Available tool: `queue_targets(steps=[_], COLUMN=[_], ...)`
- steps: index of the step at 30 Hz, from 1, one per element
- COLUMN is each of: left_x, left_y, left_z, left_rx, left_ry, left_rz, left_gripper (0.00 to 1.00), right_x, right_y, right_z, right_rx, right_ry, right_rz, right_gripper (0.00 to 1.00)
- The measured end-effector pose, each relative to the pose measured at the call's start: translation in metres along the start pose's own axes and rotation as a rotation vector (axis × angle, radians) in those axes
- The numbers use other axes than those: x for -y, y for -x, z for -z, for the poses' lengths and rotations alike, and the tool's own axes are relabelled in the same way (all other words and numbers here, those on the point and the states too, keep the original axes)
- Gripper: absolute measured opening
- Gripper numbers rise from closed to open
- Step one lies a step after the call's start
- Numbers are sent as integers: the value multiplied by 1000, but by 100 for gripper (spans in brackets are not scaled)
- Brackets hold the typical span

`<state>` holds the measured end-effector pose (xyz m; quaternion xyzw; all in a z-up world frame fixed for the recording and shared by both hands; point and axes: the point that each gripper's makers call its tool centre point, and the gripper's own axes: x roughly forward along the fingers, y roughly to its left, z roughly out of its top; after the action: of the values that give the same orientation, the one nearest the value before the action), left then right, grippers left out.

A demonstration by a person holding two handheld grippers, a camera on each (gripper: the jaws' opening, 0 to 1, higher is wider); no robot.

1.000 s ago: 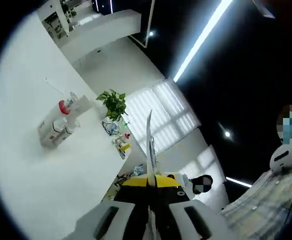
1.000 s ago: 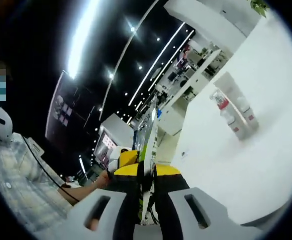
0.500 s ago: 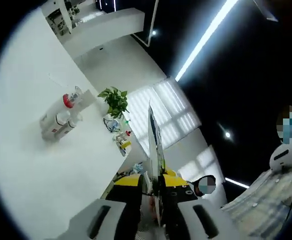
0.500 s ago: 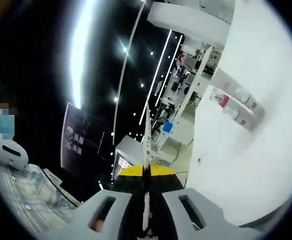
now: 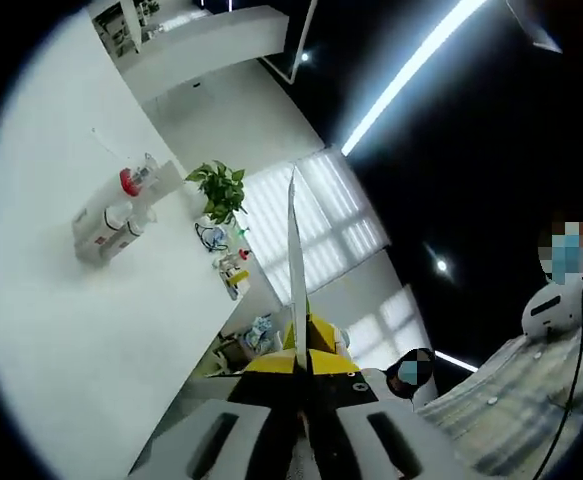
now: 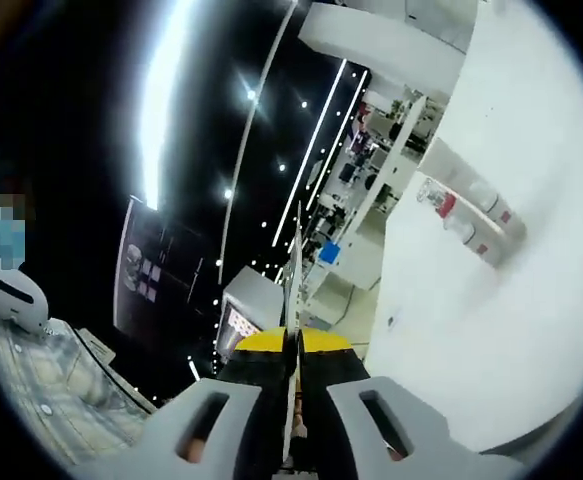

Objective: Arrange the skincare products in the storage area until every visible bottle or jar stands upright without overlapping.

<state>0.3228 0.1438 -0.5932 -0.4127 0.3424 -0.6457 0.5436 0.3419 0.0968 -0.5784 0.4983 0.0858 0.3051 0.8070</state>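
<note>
— Where are the bottles?
— Clustered far off on the white table [image 5: 61, 330], the skincare bottles [image 5: 111, 215] look tipped over.
— And your tongs?
— Left tongs [image 5: 294, 215] and right tongs [image 6: 293, 270] are both clenched, empty. I should approach level, then spread them.

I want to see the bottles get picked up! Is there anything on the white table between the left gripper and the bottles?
No. In the left gripper view, bare white table stretches from the shut left gripper to the bottles.
</note>
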Motion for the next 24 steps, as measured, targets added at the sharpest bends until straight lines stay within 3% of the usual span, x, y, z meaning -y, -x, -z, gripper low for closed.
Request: queue_targets(steps=[6,10,15,17,20,23,24], left_x=[-2,-14,-41,-58,-81,-96,-103], left_y=[2,12,34,40,41,41,41], left_z=[1,-7,-36,-42,-48,-61,-68], left_rx=[10,55,212,230,209,250,272], left_ry=[-1,25,72,83,88,120,125], left_rz=[-2,-47,-133,-196,-269,-295,-307], left_gripper=[1,1,1,1,1,1,1], right_x=[1,15,24,34,45,60,63], right_y=[-1,3,8,12,17,24,25], right_z=[2,-1,5,9,16,22,24], right_rx=[0,10,-91,-169,-285,-369,-388], right_ry=[17,115,333,488,687,799,799], right_rz=[9,99,202,290,356,396,400], right_gripper=[2,29,30,32,37,39,39])
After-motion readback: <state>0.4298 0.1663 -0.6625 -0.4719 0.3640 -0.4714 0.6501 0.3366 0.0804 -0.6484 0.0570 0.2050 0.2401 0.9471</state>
